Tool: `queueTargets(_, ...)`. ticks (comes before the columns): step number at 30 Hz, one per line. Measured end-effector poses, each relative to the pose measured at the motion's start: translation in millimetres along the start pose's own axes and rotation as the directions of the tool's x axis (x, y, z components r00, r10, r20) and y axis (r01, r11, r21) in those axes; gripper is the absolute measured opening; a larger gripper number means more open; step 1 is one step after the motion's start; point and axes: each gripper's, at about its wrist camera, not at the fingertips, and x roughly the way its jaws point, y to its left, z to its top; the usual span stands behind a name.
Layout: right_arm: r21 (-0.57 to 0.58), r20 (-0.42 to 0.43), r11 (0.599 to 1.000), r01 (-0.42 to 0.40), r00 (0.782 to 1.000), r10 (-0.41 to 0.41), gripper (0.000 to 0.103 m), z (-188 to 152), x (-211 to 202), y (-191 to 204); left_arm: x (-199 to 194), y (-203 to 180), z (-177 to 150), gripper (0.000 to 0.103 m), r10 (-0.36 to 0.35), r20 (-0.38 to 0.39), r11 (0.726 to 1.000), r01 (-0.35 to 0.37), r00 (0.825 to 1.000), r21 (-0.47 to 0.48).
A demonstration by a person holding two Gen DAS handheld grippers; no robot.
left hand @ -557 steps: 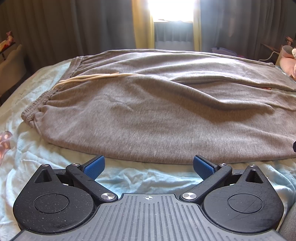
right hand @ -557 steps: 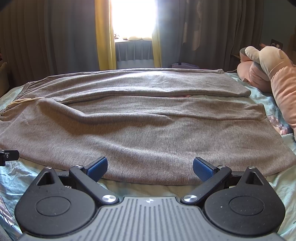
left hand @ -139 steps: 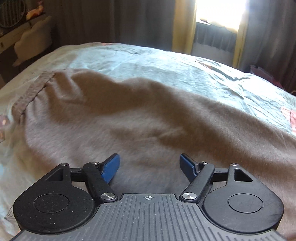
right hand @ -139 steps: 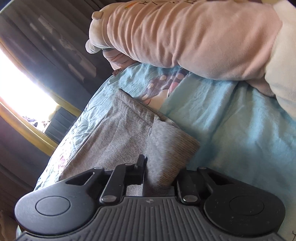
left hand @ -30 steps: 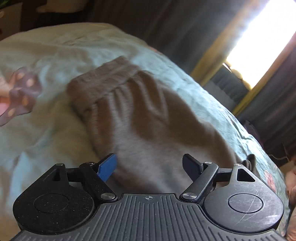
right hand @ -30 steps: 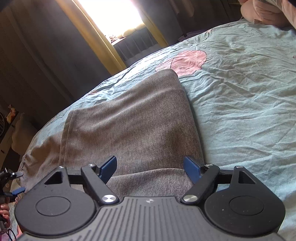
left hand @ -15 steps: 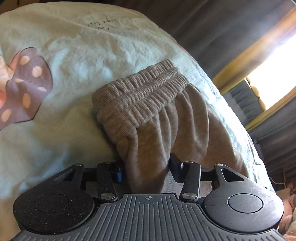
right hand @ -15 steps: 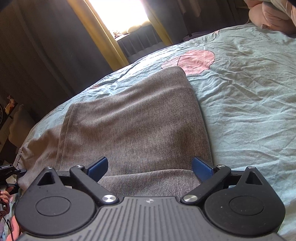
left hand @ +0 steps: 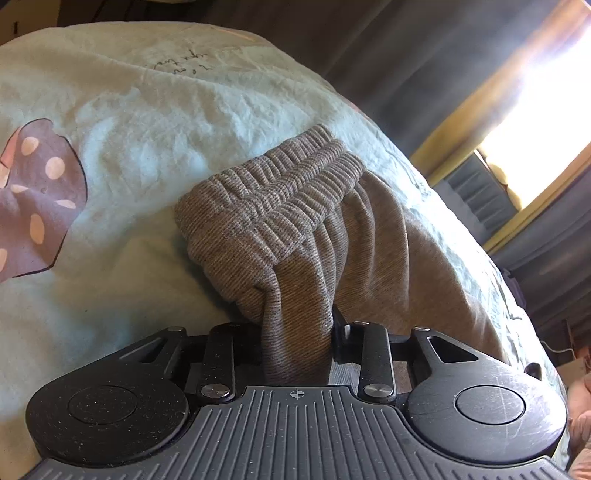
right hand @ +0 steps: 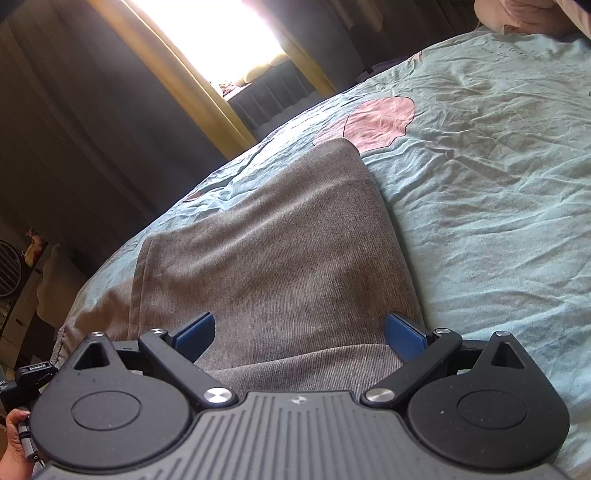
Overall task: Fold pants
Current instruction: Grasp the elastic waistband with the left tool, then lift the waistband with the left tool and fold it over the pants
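The grey sweatpants [left hand: 369, 236] lie folded on the pale blue bedsheet [left hand: 110, 110]. In the left wrist view my left gripper [left hand: 295, 332] is shut on a bunch of grey cloth just below the ribbed elastic waistband [left hand: 273, 199], at its near corner. In the right wrist view the pants [right hand: 277, 258] lie doubled over, with the folded edge at the right. My right gripper [right hand: 299, 332] is open and empty, its blue pads [right hand: 194, 330] spread just above the near folded cloth.
The bedsheet [right hand: 498, 184] has a pink print [right hand: 373, 122] beyond the pants and a dotted brown print [left hand: 33, 199] left of the waistband. Dark curtains and a bright window stand behind the bed. A pink plush [right hand: 524, 14] lies at the far right.
My left gripper has come down onto the waistband corner and closed on the cloth. My right gripper has opened wider and stays over the folded pants.
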Motion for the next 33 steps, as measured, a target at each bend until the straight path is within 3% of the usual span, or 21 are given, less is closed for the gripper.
queueTargets(3, 0.004, 0.004, 1.0, -0.001, 1.0, 0.001, 0.099, 0, 0, 0, -8, -5, 1, 0.023, -0.009, 0.016, 0.999, 0.008, 1.0, 0.033)
queueTargets(8, -0.004, 0.003, 1.0, 0.005, 1.0, -0.005, 0.099, -1, 0, 1, -27, -17, 8, 0.021, -0.087, 0.066, 0.99, 0.079, 0.994, 0.113)
queueTargets(10, -0.005, 0.003, 1.0, 0.007, 1.0, -0.007, 0.099, -1, 0, 1, -23, -17, 10, 0.024, -0.081, 0.047, 0.99, 0.075, 0.996, 0.119)
queueTargets(12, -0.005, 0.003, 1.0, 0.007, 1.0, -0.007, 0.099, -1, 0, 1, -12, -14, 11, 0.034, -0.056, 0.019, 0.994, 0.054, 0.998, 0.094)
queueTargets(14, -0.006, 0.003, 1.0, 0.007, 1.0, -0.007, 0.099, -1, 0, 1, 0, -5, 8, 0.046, -0.042, -0.015, 0.999, 0.043, 0.999, 0.032)
queueTargets(16, -0.007, 0.002, 1.0, 0.008, 1.0, -0.008, 0.099, -1, 0, 1, 9, 7, 7, 0.05, -0.047, -0.013, 0.998, 0.046, 0.999, -0.052)
queueTargets(17, -0.008, 0.002, 1.0, 0.009, 1.0, -0.009, 0.099, -1, 0, 1, 11, 12, 7, 0.05, -0.06, -0.004, 0.993, 0.059, 0.998, -0.098)
queueTargets(18, -0.009, 0.002, 1.0, 0.011, 1.0, -0.011, 0.099, -1, 0, 1, 11, 16, 8, 0.034, -0.07, 0.007, 0.987, 0.071, 0.997, -0.143)
queueTargets(20, -0.01, 0.003, 1.0, 0.012, 1.0, -0.012, 0.099, -1, 0, 2, 6, 12, 9, 0.024, -0.062, 0.023, 0.986, 0.065, 0.998, -0.152)
queueTargets(23, 0.013, 0.01, 1.0, 0.002, 1.0, -0.002, 0.099, 0, -2, -1, -19, -30, 6, 0.019, 0.01, 0.106, 0.995, -0.021, 0.994, 0.101)
queueTargets(25, 0.032, 0.018, 0.999, -0.011, 1.0, 0.01, 0.099, 0, -3, -4, -46, -72, -4, 0.018, 0.003, 0.191, 0.947, -0.064, 0.982, 0.314)
queueTargets(28, 0.053, 0.024, 0.998, -0.028, 0.999, 0.027, 0.099, 0, -4, -8, -82, -129, -23, 0.018, -0.096, 0.243, 0.862, -0.041, 0.965, 0.504)
queueTargets(31, 0.074, 0.032, 0.996, -0.044, 0.999, 0.042, 0.099, 1, -6, -11, -111, -188, -62, 0.018, -0.217, 0.26, 0.721, -0.025, 0.941, 0.692)
queueTargets(33, 0.093, 0.041, 0.994, -0.056, 0.998, 0.052, 0.099, 1, -9, -14, -126, -230, -100, 0.018, -0.318, 0.2, 0.603, 0.035, 0.927, 0.797)
